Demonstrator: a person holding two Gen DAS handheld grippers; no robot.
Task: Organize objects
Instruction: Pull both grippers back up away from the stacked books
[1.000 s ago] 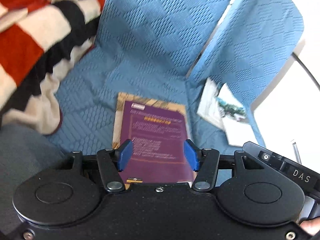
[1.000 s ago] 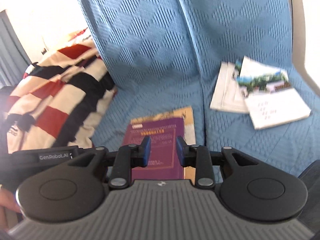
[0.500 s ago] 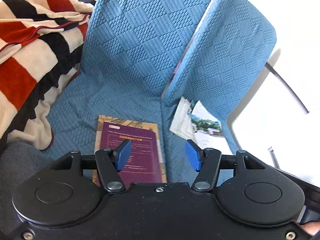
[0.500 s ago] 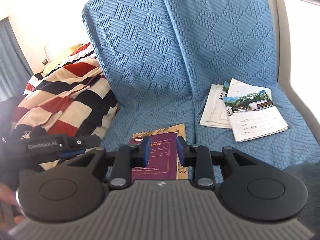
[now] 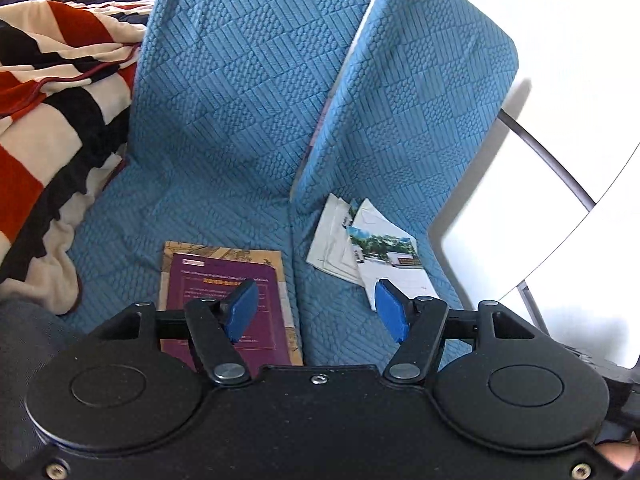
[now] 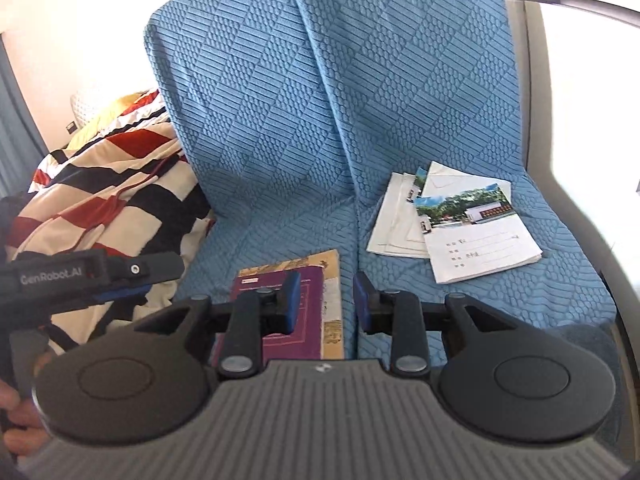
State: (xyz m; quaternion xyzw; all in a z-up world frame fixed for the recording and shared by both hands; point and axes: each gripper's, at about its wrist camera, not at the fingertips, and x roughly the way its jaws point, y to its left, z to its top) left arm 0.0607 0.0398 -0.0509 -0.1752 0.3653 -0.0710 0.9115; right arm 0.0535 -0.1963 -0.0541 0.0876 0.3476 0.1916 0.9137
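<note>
Both grippers have drawn back from the purple softcover book [image 5: 224, 304], which lies flat on a tan one on the blue quilted sofa seat [image 5: 192, 208]. Stiff, light (I judge): pinch its edge. Left gripper [image 5: 316, 312] jaws opening, empty; right gripper [image 6: 326, 300] jaws narrowly apart, empty.

I see a sofa under a blue quilted cover [image 5: 248, 92], striped red, black and cream blanket [image 5: 44, 92] at its left, bright white wall [image 6: 72, 8], dark curtain [image 6: 16, 128] edge.
</note>
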